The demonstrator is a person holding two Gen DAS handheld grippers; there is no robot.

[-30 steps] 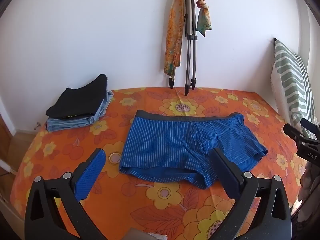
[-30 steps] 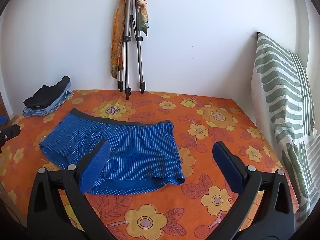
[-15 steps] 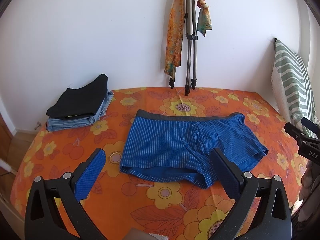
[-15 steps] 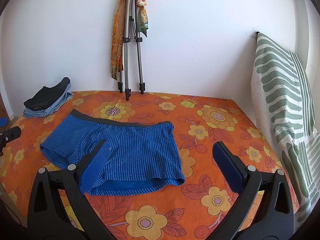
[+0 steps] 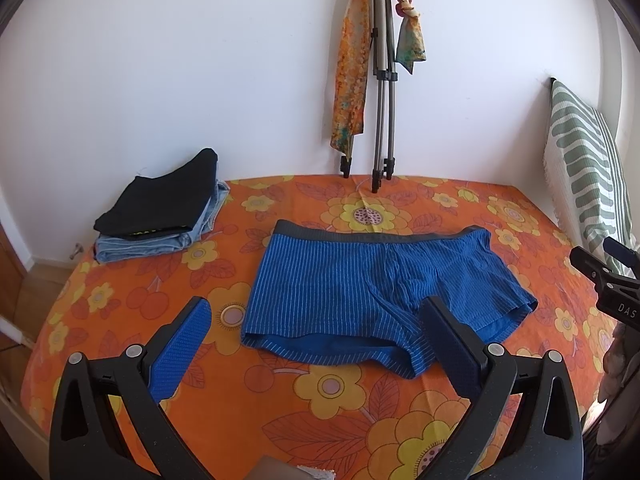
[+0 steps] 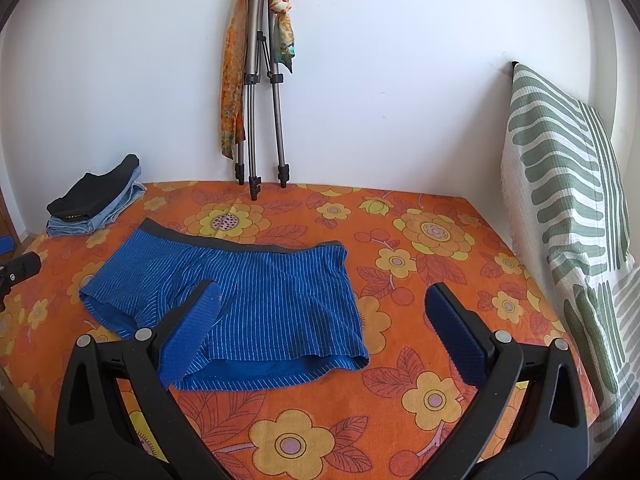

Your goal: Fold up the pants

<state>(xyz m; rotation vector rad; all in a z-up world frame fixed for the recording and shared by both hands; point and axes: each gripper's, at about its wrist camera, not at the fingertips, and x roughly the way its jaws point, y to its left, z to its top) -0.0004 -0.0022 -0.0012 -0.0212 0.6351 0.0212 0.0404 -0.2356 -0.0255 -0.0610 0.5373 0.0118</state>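
Blue striped shorts (image 5: pixel 360 292) with a grey waistband lie flat and unfolded on the orange flowered cloth (image 5: pixel 320 400), waistband toward the wall. They also show in the right wrist view (image 6: pixel 248 296). My left gripper (image 5: pixel 316 344) is open and empty, held above the near hem of the shorts. My right gripper (image 6: pixel 324 332) is open and empty, over the shorts' right leg; it also shows at the right edge of the left wrist view (image 5: pixel 608 276).
A stack of folded clothes (image 5: pixel 160 212), black on denim, lies at the back left. A tripod (image 5: pixel 384 100) with an orange scarf leans on the white wall. A green striped pillow (image 6: pixel 568 208) stands along the right side.
Both grippers have drifted slightly; the shorts lie as before and nothing was taken hold of.
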